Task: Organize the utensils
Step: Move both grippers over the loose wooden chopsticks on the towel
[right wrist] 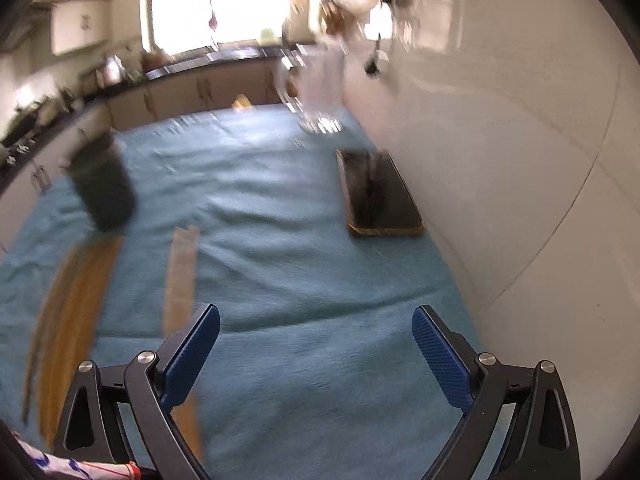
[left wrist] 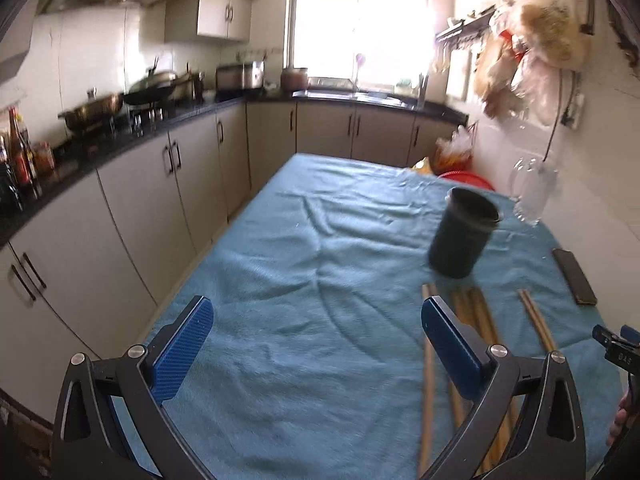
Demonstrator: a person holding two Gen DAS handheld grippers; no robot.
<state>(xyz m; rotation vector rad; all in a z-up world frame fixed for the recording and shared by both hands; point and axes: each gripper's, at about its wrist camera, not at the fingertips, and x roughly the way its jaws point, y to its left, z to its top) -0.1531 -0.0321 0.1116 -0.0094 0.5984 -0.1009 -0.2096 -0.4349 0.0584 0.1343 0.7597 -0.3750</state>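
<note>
Several wooden chopsticks (left wrist: 478, 320) lie on the blue cloth at the near right, just before a dark cylindrical holder (left wrist: 464, 234) that stands upright. My left gripper (left wrist: 316, 316) is open and empty above the cloth, left of the chopsticks; its right finger overlaps them in view. In the right wrist view the chopsticks (right wrist: 76, 292) lie at the left, one pair (right wrist: 182, 276) by my left finger, and the holder (right wrist: 104, 188) is beyond them. My right gripper (right wrist: 316, 326) is open and empty over bare cloth.
A black phone (right wrist: 380, 194) lies on the cloth near the white wall (right wrist: 500, 160); it also shows in the left wrist view (left wrist: 574, 276). A clear glass pitcher (right wrist: 320, 88) stands behind it. Kitchen cabinets (left wrist: 132, 200) run along the left of the table (left wrist: 280, 260).
</note>
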